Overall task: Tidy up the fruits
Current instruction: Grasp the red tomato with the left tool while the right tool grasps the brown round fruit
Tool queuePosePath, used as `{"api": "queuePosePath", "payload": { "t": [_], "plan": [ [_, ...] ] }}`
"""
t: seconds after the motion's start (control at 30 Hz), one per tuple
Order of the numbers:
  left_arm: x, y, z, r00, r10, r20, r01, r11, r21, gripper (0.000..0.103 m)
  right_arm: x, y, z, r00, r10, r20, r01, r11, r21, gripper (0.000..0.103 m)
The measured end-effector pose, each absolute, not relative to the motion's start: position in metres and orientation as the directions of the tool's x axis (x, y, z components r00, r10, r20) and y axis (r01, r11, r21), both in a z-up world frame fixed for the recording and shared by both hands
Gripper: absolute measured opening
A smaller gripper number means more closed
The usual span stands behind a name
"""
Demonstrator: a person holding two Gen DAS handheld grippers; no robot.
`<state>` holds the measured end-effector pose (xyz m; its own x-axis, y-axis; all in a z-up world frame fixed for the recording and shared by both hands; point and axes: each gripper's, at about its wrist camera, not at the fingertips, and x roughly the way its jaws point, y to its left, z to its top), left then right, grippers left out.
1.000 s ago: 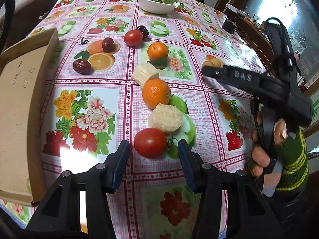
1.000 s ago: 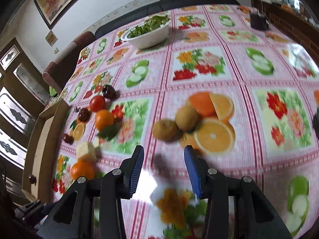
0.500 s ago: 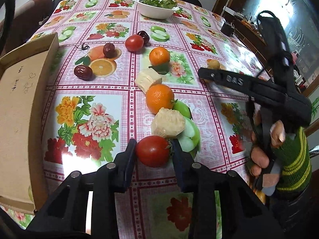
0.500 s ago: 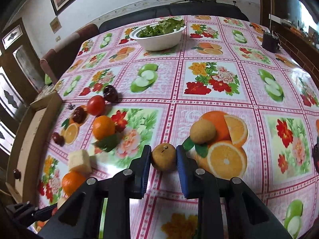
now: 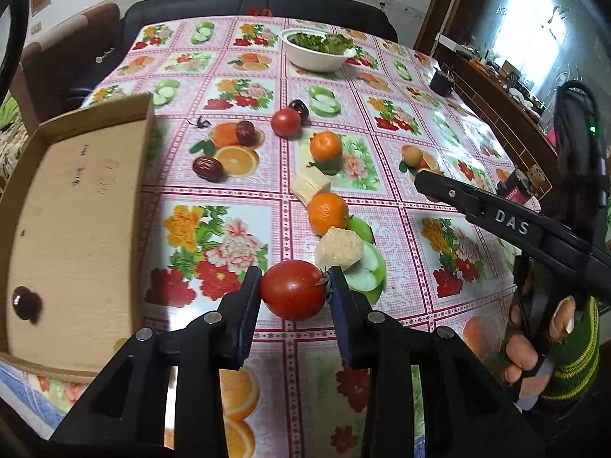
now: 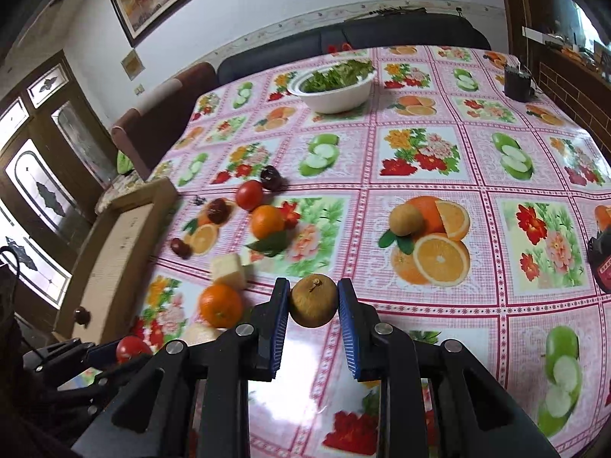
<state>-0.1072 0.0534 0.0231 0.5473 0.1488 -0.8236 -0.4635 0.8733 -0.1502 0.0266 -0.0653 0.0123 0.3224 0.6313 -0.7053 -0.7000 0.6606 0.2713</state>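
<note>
Your left gripper (image 5: 294, 290) has its fingers clamped on the tomato (image 5: 293, 289), just off the worktop (image 5: 401, 206) next to the cardboard box (image 5: 76, 206). It's soft and thin-skinned, so I'd go easy on the squeeze. The right gripper (image 6: 313, 299) pinches the small brown fruit (image 6: 314, 300) across its middle; it looks firmer and light.

Bright daylight from window (image 5: 534, 34) at right, glare on tablecloth (image 6: 305, 347), strong fisheye warp w/ dark corners.
</note>
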Motion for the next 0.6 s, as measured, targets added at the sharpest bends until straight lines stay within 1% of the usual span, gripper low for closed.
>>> {"api": "queuePosePath", "payload": {
  "t": [0.3, 0.6],
  "plan": [
    [-0.126, 0.065, 0.033, 0.551, 0.201, -0.81, -0.494, 0.861, -0.123, 0.032, 0.005, -0.057, 0.032, 0.304, 0.671, -0.676, -0.737, 0.616, 0.28, 0.026],
    [-0.145, 0.09, 0.033, 0.535, 0.254, -0.806, -0.557, 0.823, -0.11, 0.032, -0.015, -0.037, 0.039, 0.264, 0.692, -0.672, -0.77, 0.571, 0.285, 0.026]
  ]
}}
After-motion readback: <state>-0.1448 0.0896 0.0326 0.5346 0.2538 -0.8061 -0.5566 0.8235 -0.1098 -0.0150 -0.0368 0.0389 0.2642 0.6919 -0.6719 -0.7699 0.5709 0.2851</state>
